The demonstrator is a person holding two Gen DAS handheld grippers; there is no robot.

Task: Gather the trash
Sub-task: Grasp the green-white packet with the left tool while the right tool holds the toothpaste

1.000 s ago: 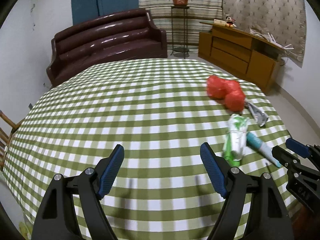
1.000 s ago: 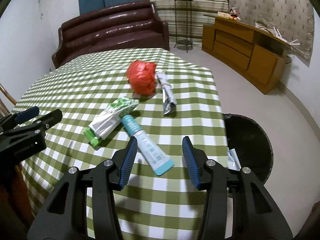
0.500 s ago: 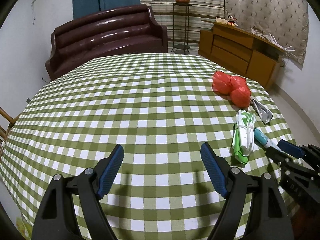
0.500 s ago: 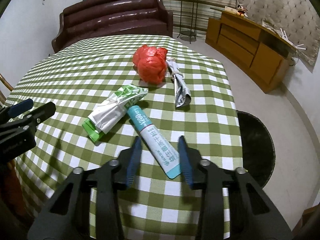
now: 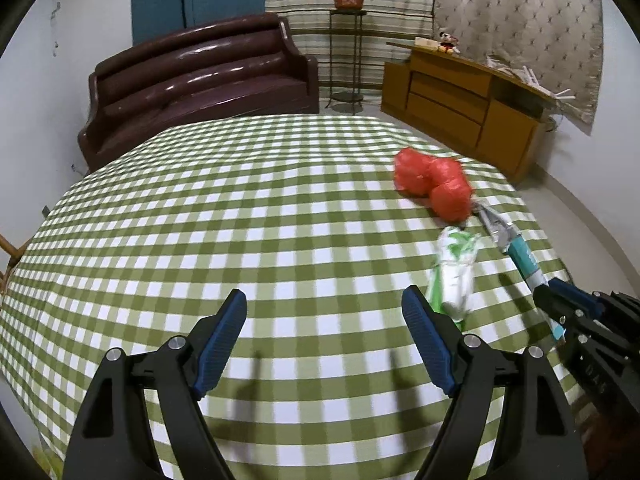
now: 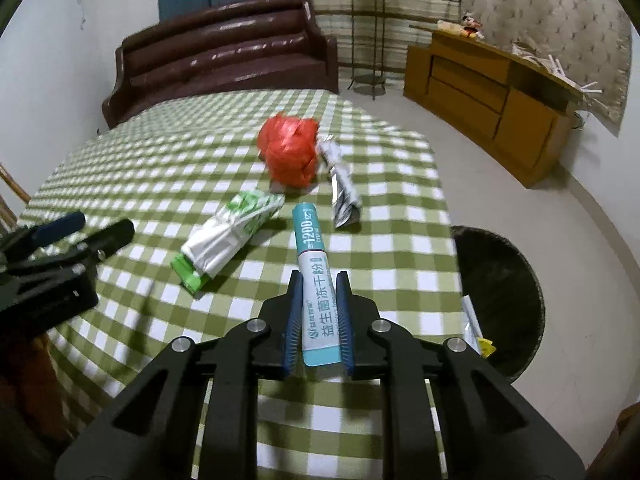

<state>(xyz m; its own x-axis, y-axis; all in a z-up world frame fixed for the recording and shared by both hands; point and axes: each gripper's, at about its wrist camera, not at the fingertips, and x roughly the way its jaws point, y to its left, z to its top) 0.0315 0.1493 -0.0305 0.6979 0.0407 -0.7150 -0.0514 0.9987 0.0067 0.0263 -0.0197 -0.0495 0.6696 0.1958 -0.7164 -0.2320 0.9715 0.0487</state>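
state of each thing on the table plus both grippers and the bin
right gripper: jaws have just been closing, shut on teal sachet
teal sachet: gripped at its near end
left gripper: open, holds nothing
green wrapper: lying flat, crumpled
red bag: bunched, on the cloth
silver wrapper: twisted, beside red bag
bin: on floor, some trash inside

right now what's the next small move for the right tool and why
Probably lift and carry toward the dark round bin beside the table. The right tool, whose jaws have just been closing, pinches the teal-and-white sachet, already tilted off the checked cloth.
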